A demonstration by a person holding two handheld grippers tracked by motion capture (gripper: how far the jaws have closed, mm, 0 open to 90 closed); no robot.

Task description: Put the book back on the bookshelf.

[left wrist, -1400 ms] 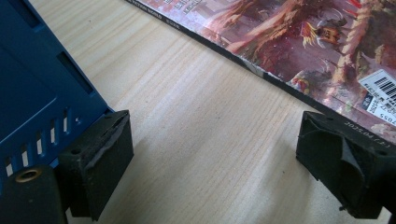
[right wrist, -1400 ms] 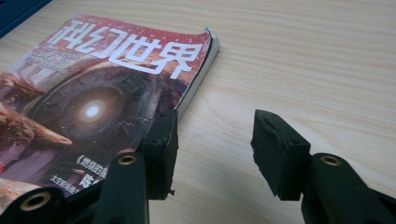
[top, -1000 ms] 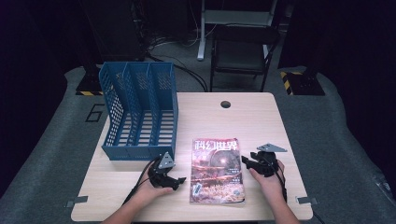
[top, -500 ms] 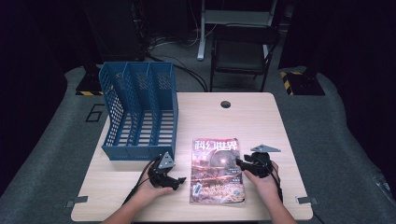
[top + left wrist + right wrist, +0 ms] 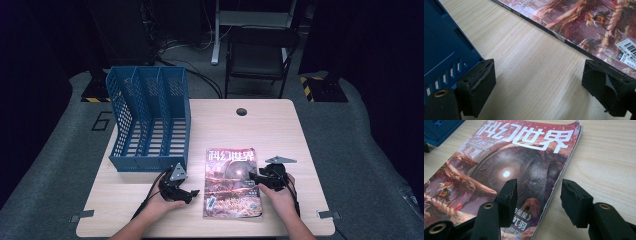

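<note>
Right gripper (image 5: 537, 200), jaws just opening and spread astride the edge of the magazine (image 5: 232, 182) lying flat on the table (image 5: 280, 130), left gripper (image 5: 537, 96) gaping over bare wood — a shallow bite might catch only the cover.

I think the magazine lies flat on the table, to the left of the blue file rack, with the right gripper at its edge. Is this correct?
Not quite: in the high view the magazine lies to the right of the blue file rack. It does lie flat on the table, with the right gripper at its edge.
</note>
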